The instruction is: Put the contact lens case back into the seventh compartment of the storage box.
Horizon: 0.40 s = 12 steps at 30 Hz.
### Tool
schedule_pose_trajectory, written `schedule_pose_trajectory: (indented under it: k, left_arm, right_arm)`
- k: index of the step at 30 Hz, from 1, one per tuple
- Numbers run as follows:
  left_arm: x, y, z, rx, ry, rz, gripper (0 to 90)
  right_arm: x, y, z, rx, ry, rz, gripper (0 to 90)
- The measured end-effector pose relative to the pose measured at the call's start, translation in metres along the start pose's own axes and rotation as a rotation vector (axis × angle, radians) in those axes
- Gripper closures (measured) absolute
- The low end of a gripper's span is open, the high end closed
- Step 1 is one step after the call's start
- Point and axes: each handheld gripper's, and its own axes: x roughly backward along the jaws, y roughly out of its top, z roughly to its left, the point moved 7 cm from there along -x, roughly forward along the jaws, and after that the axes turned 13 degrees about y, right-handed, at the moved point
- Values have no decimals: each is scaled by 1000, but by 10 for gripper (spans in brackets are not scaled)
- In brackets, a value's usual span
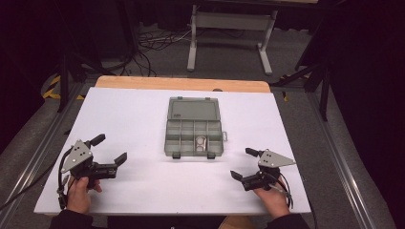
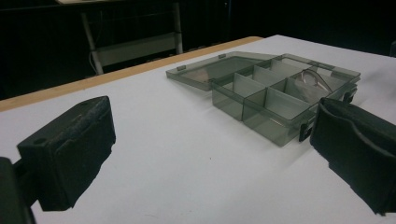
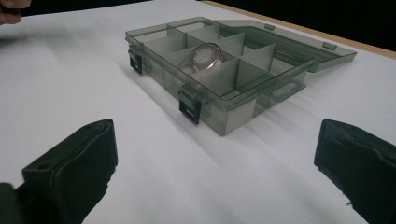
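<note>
Held low at the near-left corner of the white bench [image 1: 129,124], the left gripper [image 1: 109,149] has its black jaws spread wide with nothing between them, and it rests clear of everything else. Bare white surface runs from it toward the middle, where the smoky grey translucent plastic compartment box [image 1: 195,138] sits, a little nearer the far edge than the near one. Its hinged lid [image 1: 193,109] lies folded flat back on the bench, toward the wooden strip along the far side. Thin dividers split the tray into two rows of small cells. One cell in the near row, right of centre, holds a round clear glassy piece [image 3: 205,57] leaning against a divider; I cannot tell exactly what it is. The other cells look empty. Two dark latches [image 3: 190,108] hang on the near wall of the box. On the right, the right gripper [image 1: 241,163] is also gaping wide and holding nothing, near the front-right corner, well apart from the box. Open bench lies on both sides of the box and in front of it.
</note>
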Motion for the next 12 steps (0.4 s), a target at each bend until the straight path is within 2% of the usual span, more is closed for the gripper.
schedule_pose_trajectory:
  k: [6, 12]
  left_arm:
    - [0, -2, 3, 23, -1, 1, 11]
    - [-1, -3, 2, 2, 4, 5, 12]
  right_arm:
    - [0, 0, -2, -7, -13, 39, 6]
    - [0, 1, -1, 4, -14, 40, 6]
